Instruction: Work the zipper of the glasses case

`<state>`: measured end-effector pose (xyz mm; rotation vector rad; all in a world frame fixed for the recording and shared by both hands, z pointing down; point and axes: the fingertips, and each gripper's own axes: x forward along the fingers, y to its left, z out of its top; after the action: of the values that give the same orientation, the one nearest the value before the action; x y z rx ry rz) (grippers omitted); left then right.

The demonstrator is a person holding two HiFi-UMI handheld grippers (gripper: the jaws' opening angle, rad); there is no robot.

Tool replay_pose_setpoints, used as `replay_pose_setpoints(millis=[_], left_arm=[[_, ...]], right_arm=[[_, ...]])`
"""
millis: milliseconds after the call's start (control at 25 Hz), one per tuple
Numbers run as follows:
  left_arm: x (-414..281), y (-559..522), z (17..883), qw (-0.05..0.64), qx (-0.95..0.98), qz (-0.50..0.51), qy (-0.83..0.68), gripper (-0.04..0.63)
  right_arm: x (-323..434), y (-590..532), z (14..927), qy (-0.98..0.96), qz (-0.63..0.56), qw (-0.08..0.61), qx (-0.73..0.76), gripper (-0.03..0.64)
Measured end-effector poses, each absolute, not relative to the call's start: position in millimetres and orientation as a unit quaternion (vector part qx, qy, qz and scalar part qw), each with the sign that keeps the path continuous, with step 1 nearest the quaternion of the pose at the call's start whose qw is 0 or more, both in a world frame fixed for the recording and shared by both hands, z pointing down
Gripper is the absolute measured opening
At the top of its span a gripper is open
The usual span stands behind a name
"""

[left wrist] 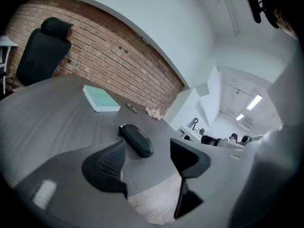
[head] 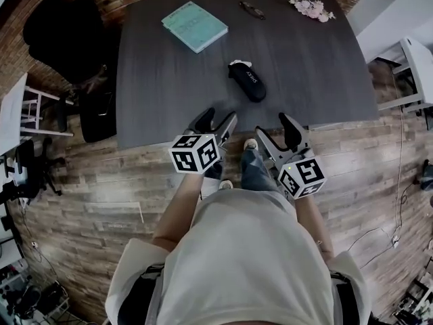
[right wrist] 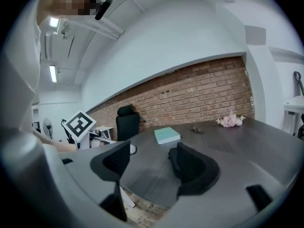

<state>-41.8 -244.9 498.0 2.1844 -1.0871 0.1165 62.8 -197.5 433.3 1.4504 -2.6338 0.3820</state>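
One dark grey table [head: 169,87] fills the upper middle of the head view, with a black office chair [head: 61,36] at the upper left beside a brick wall. Lower in the frame, the person's pale shirt [head: 250,249] takes up the bottom centre. A teal book [head: 194,26] lies near the table's upper left. Both grippers reach to the table's lower edge: the left gripper [head: 218,119] has its jaws spread with nothing between them, and the right gripper [head: 277,133] is likewise parted and empty. The black glasses case [head: 247,81] lies on the table just above the two grippers, apart from both, and slanted, with a small white tag at its upper end. Pink flowers [head: 310,8] sit at the upper right, with a small dark pair of glasses [head: 252,9] left of them.
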Motion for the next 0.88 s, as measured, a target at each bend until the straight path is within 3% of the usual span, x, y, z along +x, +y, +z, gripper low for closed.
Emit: replay_pose_setpoints(millis=[880], left_arm=[[30,-387,601,0.468,0.746,0.089,-0.464,0.319]], right_arm=[[118,-360,458,-0.901,0.133,0.113,0.396,0.270]])
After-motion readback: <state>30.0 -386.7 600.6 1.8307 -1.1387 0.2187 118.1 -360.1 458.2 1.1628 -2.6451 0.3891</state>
